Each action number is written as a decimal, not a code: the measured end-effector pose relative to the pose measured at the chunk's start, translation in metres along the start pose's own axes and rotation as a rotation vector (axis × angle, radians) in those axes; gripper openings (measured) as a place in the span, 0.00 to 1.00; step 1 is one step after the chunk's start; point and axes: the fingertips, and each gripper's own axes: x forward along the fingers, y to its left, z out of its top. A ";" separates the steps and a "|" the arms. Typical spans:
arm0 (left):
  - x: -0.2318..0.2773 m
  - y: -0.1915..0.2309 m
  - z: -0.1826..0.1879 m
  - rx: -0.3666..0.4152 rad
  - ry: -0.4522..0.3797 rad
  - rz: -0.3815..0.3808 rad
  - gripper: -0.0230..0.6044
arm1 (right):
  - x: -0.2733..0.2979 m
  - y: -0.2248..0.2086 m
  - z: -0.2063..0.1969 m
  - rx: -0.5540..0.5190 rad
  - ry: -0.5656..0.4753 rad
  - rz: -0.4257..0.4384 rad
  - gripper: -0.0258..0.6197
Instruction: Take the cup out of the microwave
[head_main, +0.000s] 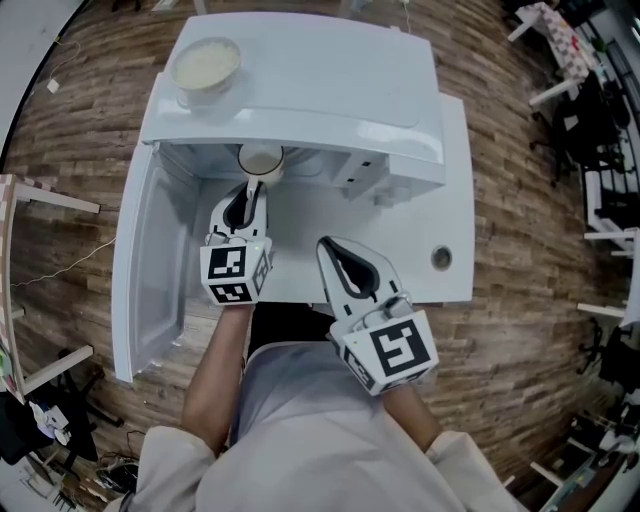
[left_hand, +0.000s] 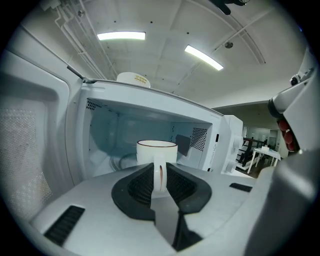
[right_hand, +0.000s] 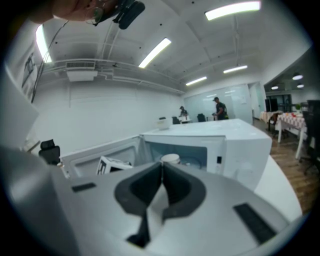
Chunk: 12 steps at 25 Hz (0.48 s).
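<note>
A white cup (head_main: 260, 160) with a thin dark rim stands at the mouth of the white microwave (head_main: 330, 70), whose door (head_main: 150, 270) hangs open to the left. My left gripper (head_main: 252, 188) reaches to the cup and is shut on its handle. In the left gripper view the handle (left_hand: 158, 176) sits pinched between the black pads, with the cup (left_hand: 156, 149) just beyond the left gripper (left_hand: 159, 175). My right gripper (head_main: 330, 245) hovers over the table in front of the microwave, shut and empty. In its own view the right gripper (right_hand: 161, 167) points at the cup (right_hand: 170, 159).
A bowl of pale contents (head_main: 206, 65) rests on the microwave's top left corner. The microwave stands on a white table (head_main: 455, 200) with a round hole (head_main: 441, 258) near its right front. Wooden floor surrounds it, and chairs and tables stand at the far right.
</note>
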 end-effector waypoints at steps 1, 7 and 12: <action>-0.002 -0.002 0.000 0.000 -0.001 -0.003 0.14 | 0.000 0.001 0.000 -0.002 -0.001 0.002 0.08; -0.019 -0.011 0.004 -0.002 -0.011 -0.008 0.14 | -0.001 0.005 0.004 -0.009 -0.016 0.021 0.08; -0.033 -0.021 0.016 -0.004 -0.030 -0.013 0.14 | -0.005 0.004 0.006 -0.013 -0.027 0.023 0.08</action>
